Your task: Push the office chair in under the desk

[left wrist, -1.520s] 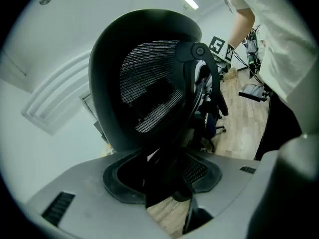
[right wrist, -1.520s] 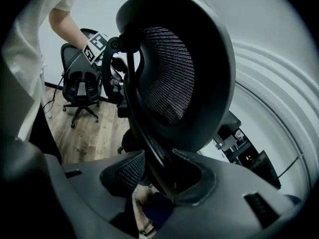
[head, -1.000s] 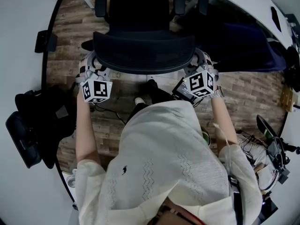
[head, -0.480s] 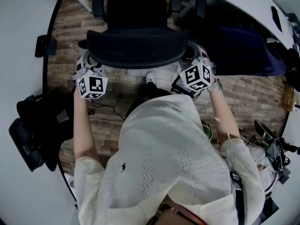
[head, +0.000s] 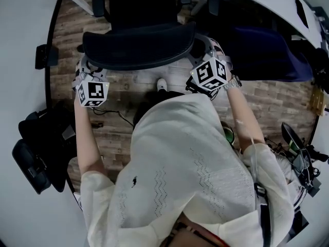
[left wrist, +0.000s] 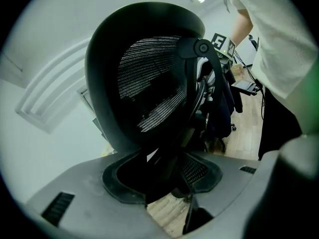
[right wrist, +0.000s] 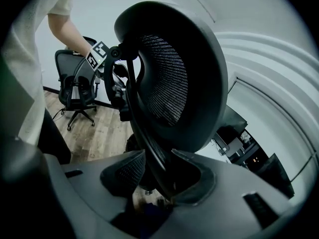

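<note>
The black mesh office chair shows its backrest (head: 139, 42) just ahead of me, with its seat (head: 141, 4) partly under the white desk (head: 267, 9) at the top. My left gripper (head: 84, 75) is shut on the backrest's left edge, and my right gripper (head: 205, 60) is shut on its right edge. In the left gripper view the backrest (left wrist: 144, 78) fills the frame, and the left gripper (left wrist: 159, 183) clamps its rim. In the right gripper view the right gripper (right wrist: 159, 178) pinches the rim of the backrest (right wrist: 174, 78).
A second black chair (head: 36, 148) stands at the left, and a cable (head: 115, 117) lies on the wooden floor. Dark blue cloth (head: 267, 55) sits under the desk at the right. Clutter (head: 300, 158) lies at the far right. Another office chair (right wrist: 75, 83) stands behind.
The chair has rolled forward towards the desk, its seat further under the desk edge. Both grippers have moved forward with the backrest, still clamped on it.
</note>
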`<move>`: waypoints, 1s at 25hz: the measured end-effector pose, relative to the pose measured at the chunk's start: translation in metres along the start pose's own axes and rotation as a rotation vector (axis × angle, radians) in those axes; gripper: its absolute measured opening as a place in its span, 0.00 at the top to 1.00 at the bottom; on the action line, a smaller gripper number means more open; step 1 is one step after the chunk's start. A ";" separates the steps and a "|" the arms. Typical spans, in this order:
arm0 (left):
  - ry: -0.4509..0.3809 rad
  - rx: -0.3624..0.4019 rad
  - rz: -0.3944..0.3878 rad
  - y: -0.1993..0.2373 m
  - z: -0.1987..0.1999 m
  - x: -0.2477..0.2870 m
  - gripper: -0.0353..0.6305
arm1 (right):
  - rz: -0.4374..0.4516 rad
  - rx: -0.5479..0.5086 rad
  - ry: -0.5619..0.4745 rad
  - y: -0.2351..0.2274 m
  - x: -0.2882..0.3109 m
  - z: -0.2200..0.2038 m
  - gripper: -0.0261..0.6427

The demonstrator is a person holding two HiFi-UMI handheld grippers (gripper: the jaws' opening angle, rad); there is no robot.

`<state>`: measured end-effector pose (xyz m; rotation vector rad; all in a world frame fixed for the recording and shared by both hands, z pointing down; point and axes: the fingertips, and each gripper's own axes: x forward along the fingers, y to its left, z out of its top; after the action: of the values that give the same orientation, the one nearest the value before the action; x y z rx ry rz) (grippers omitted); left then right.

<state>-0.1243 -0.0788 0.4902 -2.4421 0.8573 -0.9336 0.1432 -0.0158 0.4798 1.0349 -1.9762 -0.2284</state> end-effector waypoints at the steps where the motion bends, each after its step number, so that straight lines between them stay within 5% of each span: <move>1: -0.001 -0.004 0.003 0.001 0.002 0.003 0.66 | 0.000 -0.002 -0.003 -0.004 0.001 -0.001 0.72; 25: 0.005 -0.024 -0.005 0.026 0.014 0.042 0.66 | 0.019 -0.017 -0.043 -0.046 0.023 -0.005 0.72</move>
<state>-0.1002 -0.1239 0.4856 -2.4643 0.8694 -0.9366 0.1674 -0.0610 0.4738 1.0080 -2.0184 -0.2590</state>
